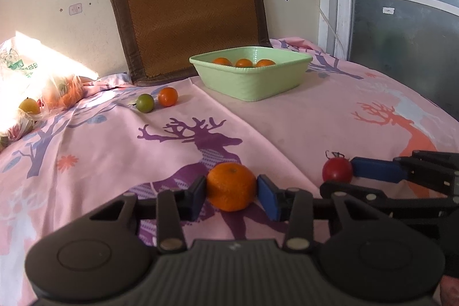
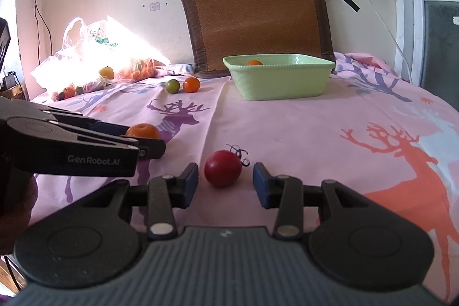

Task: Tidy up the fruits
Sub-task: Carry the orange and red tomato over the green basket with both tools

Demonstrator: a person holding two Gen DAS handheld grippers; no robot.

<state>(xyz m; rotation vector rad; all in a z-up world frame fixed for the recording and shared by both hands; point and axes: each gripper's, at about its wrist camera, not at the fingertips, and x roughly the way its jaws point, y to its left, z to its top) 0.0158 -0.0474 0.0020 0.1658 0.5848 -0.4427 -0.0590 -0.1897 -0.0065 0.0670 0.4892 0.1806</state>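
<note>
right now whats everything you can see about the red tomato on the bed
The red tomato is small, round, smooth and glossy, deep red, with a dark curly dried stem at its upper right. It rests on the pink deer-print sheet, between the open fingers of the right gripper; gaps show on both sides, so neither pad touches it in the right wrist view. It is not in the green bowl.
</note>
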